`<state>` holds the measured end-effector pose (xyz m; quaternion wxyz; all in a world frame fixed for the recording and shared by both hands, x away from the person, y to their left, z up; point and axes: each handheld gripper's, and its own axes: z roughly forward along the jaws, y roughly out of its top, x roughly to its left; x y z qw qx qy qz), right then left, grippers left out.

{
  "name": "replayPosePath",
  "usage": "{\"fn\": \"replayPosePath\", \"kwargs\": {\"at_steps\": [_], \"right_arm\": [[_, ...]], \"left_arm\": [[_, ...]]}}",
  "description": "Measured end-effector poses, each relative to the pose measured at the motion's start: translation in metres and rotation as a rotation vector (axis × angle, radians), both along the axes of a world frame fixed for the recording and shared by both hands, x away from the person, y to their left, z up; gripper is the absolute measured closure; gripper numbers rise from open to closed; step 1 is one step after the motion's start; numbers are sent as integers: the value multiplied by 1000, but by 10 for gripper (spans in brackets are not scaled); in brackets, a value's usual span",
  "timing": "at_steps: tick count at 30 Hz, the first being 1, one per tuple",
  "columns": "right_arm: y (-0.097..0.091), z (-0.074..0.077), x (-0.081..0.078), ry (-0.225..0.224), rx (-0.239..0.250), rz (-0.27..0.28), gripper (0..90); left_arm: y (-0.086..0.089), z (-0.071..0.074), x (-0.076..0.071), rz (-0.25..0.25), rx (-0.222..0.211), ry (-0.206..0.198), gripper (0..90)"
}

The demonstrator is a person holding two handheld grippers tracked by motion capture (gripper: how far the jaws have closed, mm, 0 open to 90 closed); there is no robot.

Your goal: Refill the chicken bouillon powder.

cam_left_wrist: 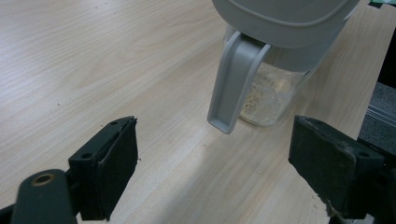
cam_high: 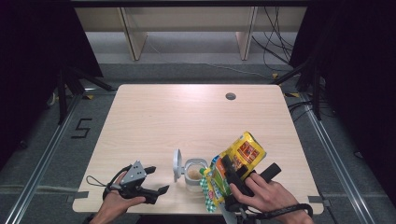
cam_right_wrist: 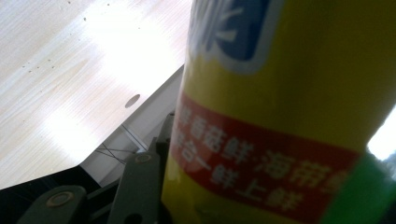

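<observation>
1. Nearest the high camera: my two hands at the near table edge, right gripper (cam_high: 232, 173) on the right, left gripper (cam_high: 152, 182) on the left.
2. Right gripper clamps a yellow snack bag (cam_high: 243, 154); jaws are partly closed with the bag pressed between them.
3. Bag is lifted and tilted, its lower end toward the container, upper end pointing up and to the far right. Red label band and a green strip show on it.
4. Right gripper view: yellow bag (cam_right_wrist: 289, 93) sits right against the lens, red band with white characters, blue patch on top. One dark jaw shows at the bottom left, against the bag's side.
5. Clear plastic container (cam_high: 194, 173) stands on the wooden table (cam_high: 187, 116) between my two grippers, just left of the bag's lower end. Whether bag and container touch, I cannot tell.
6. Container's grey hinged lid (cam_high: 177, 164) is flipped open, standing up on its left side.
7. Pale crumbly powder lies in the container's bottom; low fill.
8. Left gripper rests low near the table's front edge, jaws apart, nothing between them, pointing at the container.
9. Left gripper view: both black pads (cam_left_wrist: 112, 163) stand wide, bare table between them. Container (cam_left_wrist: 271, 98) is ahead and apart from them, its grey lid latch (cam_left_wrist: 233, 79) hanging down the front.
10. Small dark round hole (cam_high: 230, 96) sits in the table's far right part, well apart from everything.
</observation>
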<state>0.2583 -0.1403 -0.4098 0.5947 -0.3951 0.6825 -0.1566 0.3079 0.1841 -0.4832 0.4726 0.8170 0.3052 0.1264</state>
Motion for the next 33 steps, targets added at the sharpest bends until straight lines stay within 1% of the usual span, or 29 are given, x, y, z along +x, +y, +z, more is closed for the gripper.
{"fn": "replayPosePath", "kwargs": {"at_steps": [1,2,3,7,8,9,11,12,13,14,15,16,18,19,20,21,22,23,24,25,26,27,29,31,32,33], "right_arm": [[1,1,1,-2,-8,18,602],[0,0,0,0,-1,3,602],[0,0,0,-1,-1,4,602],[0,1,0,-3,2,3,602],[2,5,0,-29,-52,22,602],[2,4,1,-33,-46,29,602],[1,4,1,-29,-48,24,602],[-1,3,0,-13,-30,4,602],[-1,3,0,-13,-30,4,602],[-1,1,0,-4,-10,-1,602],[-2,1,0,0,-1,-2,602],[1,4,1,-25,-54,20,602],[2,4,1,-29,-52,29,603],[0,3,0,-9,-38,11,603],[1,4,1,-26,-48,26,603],[1,4,1,-29,-48,26,602],[-1,3,0,-9,-31,6,602],[-2,2,0,2,0,-1,602],[-2,2,1,1,0,1,602],[-4,0,1,13,18,-10,602],[-4,0,1,15,18,-15,603],[-3,2,1,0,0,-7,603],[-3,2,1,-1,1,-6,603],[-4,2,1,-2,1,-8,603],[-4,2,2,-5,6,-2,603],[-4,3,1,-1,-1,-8,603]], "left_arm": [[0,0,0,-1,2,-1,151],[1,0,0,-7,7,-8,151],[1,0,1,-15,14,-19,151],[1,0,1,-16,13,-15,152],[0,0,1,-16,14,-15,152],[0,0,1,-16,13,-14,151],[0,0,1,-16,13,-14,152],[0,0,1,-12,16,-16,152],[0,0,1,-14,11,-14,152],[1,0,1,-15,12,-15,152],[0,0,0,-4,5,-2,152],[0,0,0,-1,2,-1,152],[1,0,1,-16,13,-17,151],[1,0,1,-17,16,-16,151],[1,0,1,-16,14,-16,152],[0,0,1,-10,4,-14,151],[0,0,1,-9,2,-14,151],[1,0,1,-16,14,-17,151],[1,0,1,-15,13,-17,152],[1,0,1,-14,14,-17,151],[1,0,1,-11,11,-15,151],[1,0,1,-15,14,-17,151],[1,0,1,-14,13,-17,152],[0,0,0,-1,3,-1,152],[1,0,0,-7,8,-7,151],[1,1,1,-18,17,-20,152]]}}
